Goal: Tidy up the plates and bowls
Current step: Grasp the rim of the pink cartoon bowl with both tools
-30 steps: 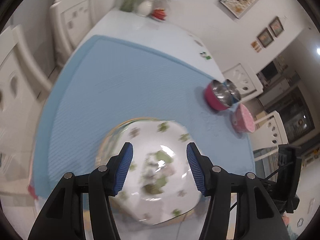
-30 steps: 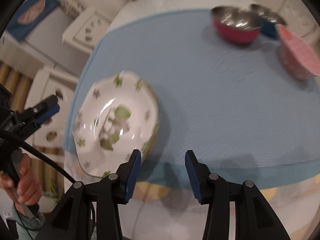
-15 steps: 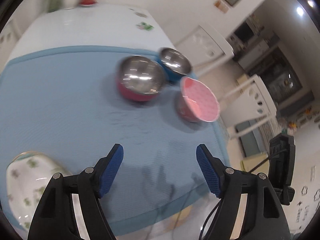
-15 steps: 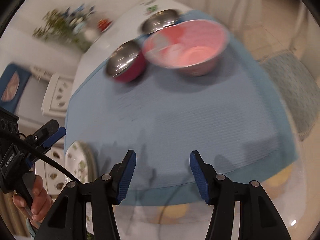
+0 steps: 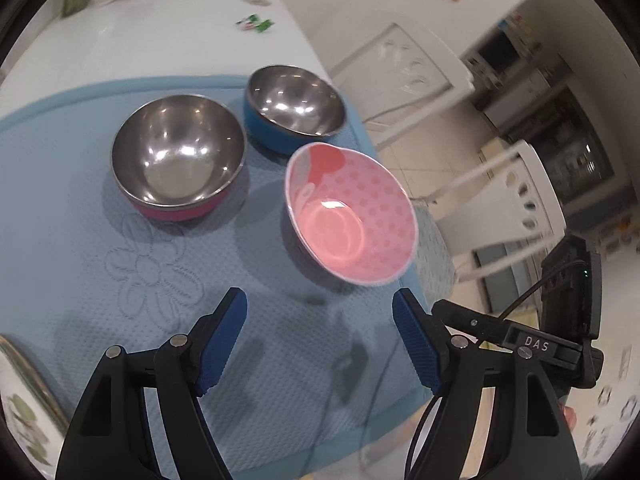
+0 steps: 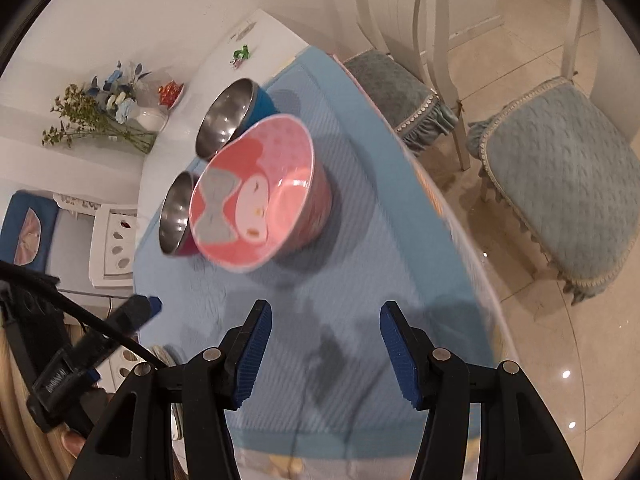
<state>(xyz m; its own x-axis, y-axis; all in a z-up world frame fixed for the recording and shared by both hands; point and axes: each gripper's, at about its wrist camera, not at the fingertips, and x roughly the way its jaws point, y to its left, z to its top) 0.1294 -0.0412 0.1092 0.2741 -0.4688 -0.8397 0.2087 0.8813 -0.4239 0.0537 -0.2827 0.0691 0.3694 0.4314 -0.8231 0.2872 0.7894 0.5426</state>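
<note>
Left wrist view
- Left hand-held gripper (image 5: 320, 320): its jaws have just been opening and stand released, with only cloth showing between the blue pads.
- Bench (image 5: 168, 32): white glossy top, covered on the near part by a light blue quilted mat (image 5: 100, 280) stitched with a flower outline.
- Pink bowl (image 5: 352, 216): on the mat near its right edge, just ahead of the pads, tilted toward the camera.
- Magenta steel bowl (image 5: 176, 156): upright on the mat, left of the pink bowl.
- Blue steel bowl (image 5: 294, 108): behind both, close beside the magenta one.
- Floral plate (image 5: 20, 400): only a rim shows at the lower left edge.
- Room: white chair backs (image 5: 416, 68) to the right, small frames on the wall, dark shelving further off.

Right wrist view
- Right hand-held gripper (image 6: 326, 344): its jaws have just been opening; released, nothing between the pads, above the mat's near part.
- Pink bowl: cartoon face printed inside, ahead of the jaws, hiding part of the two steel bowls.
- Flower vase (image 6: 150, 118): on the bare white top beyond the mat.
- Cushioned chairs (image 6: 560, 184): right of the bench on a glossy tiled floor (image 6: 540, 360).
- Left hand-held gripper: seen at the lower left, blurred.
</note>
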